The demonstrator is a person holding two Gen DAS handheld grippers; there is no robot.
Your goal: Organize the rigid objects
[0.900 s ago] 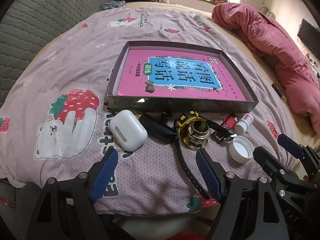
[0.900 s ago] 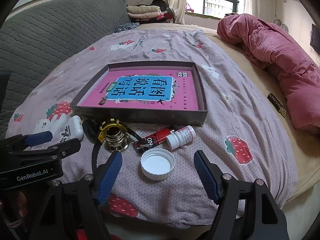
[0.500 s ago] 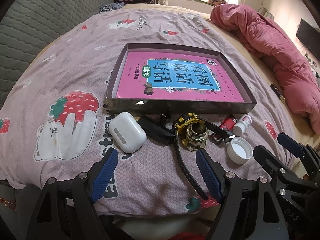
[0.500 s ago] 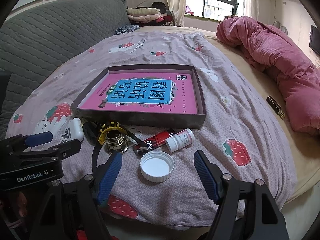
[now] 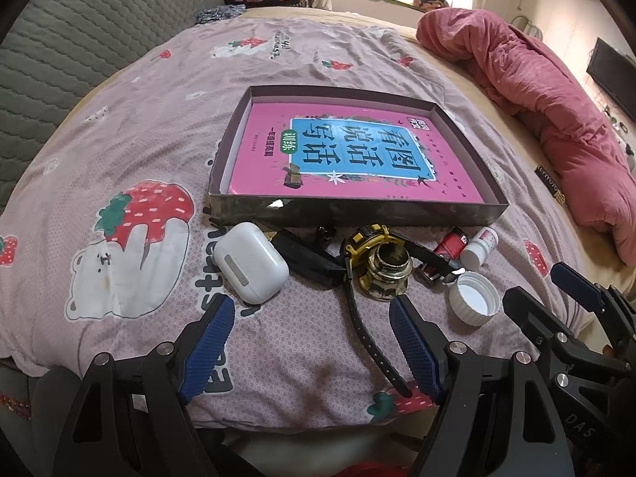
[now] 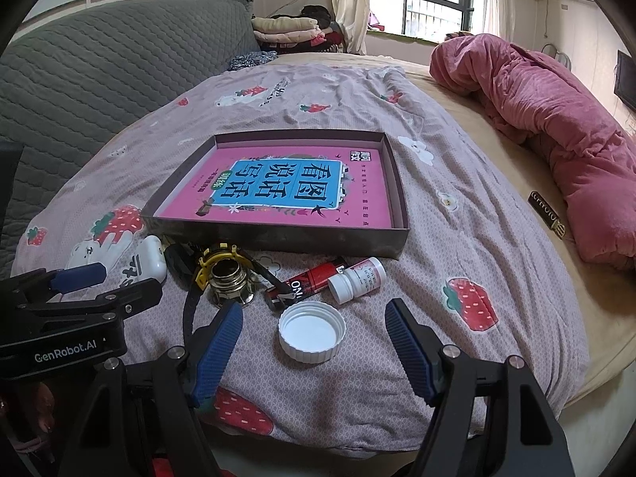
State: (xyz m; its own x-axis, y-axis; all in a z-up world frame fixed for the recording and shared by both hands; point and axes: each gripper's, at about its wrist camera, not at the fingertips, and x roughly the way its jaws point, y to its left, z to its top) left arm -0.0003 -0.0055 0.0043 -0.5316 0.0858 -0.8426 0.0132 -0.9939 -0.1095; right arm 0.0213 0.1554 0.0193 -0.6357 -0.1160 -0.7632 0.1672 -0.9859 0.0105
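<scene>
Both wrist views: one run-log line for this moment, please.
left hand-held gripper: open, empty | right hand-held gripper: open, above white ribbed plastic cap | shallow dark cardboard tray: holds pink book only

I see a bed (image 6: 457,238) under a lilac strawberry-print cover, and on it a shallow box (image 6: 278,238) holding a pink book (image 6: 278,190). Along the box's near wall lie a white earbud case (image 5: 250,268), a black-strapped watch (image 5: 357,318), a brass fitting (image 5: 387,270), a red lighter (image 6: 314,278), a small white bottle (image 6: 357,280) and a white cap (image 6: 312,332). A rumpled pink quilt (image 6: 556,127) lies at the right
</scene>
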